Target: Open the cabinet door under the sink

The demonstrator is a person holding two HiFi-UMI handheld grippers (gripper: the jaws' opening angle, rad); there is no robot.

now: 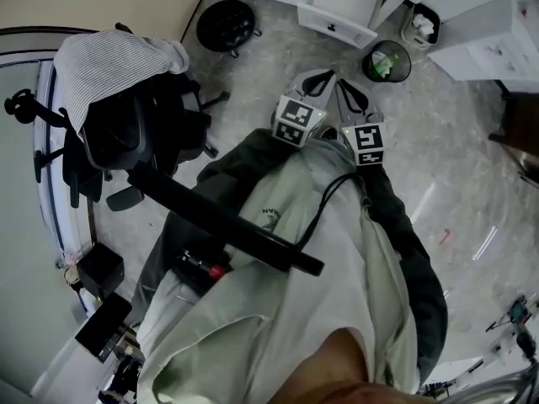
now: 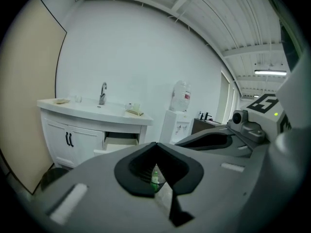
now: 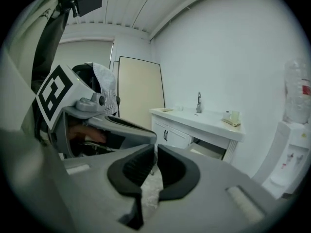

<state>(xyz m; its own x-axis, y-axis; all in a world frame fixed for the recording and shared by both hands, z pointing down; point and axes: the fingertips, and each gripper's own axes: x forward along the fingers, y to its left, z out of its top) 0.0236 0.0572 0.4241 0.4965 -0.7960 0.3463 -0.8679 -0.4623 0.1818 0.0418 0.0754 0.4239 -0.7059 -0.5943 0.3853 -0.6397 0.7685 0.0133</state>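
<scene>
The white sink vanity (image 2: 92,111) stands against the far wall with a faucet (image 2: 102,92) on top. Its two cabinet doors (image 2: 77,147) under the basin are closed, with black handles (image 2: 69,139) side by side. To their right a drawer (image 2: 119,141) stands pulled out. The doors (image 3: 174,139) also show in the right gripper view. Both grippers hang in mid air, well short of the vanity. My left gripper (image 2: 156,145) is shut and empty. My right gripper (image 3: 155,152) is all but shut, a thin slit between its pads, nothing in it. In the head view they are side by side, left gripper (image 1: 317,81), right gripper (image 1: 354,98).
A water dispenser (image 2: 179,118) stands right of the vanity. On the floor before the vanity sit a black bin (image 1: 386,61) and a smaller bin (image 1: 419,25). A black stool (image 1: 226,23) and an office chair (image 1: 126,124) draped with a striped cloth are at left.
</scene>
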